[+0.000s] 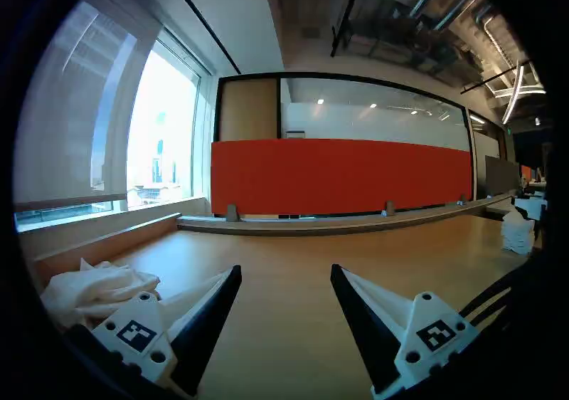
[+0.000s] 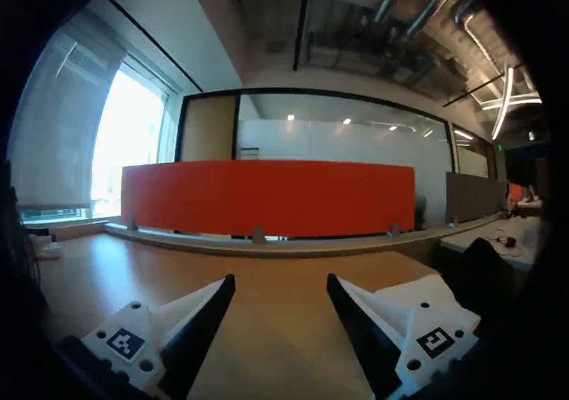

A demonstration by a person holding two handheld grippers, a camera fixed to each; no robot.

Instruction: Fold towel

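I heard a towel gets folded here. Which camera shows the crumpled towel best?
The left gripper view: the white towel lies heaped on the table beside the open left gripper. The right gripper view has a small white shape at its left edge, too small to identify.

The light-brown wooden table top [image 1: 306,236] is smooth, with a soft satin sheen that catches the window light. The crumpled cream cloth towel [image 1: 99,290] looks soft and matt, its surface loose and wrinkled. The left gripper [image 1: 285,268] has fingers of white moulded plastic, matt, with black inner faces that look smooth and dull. The right gripper [image 2: 280,277] shows the same white plastic and black facing. The long orange-red divider panel [image 1: 341,176] is even and matt, without glare. The glass wall [image 1: 370,122] above it is glossy and reflects ceiling lights. The ceiling pipes [image 1: 455,8] look like dull grey metal.
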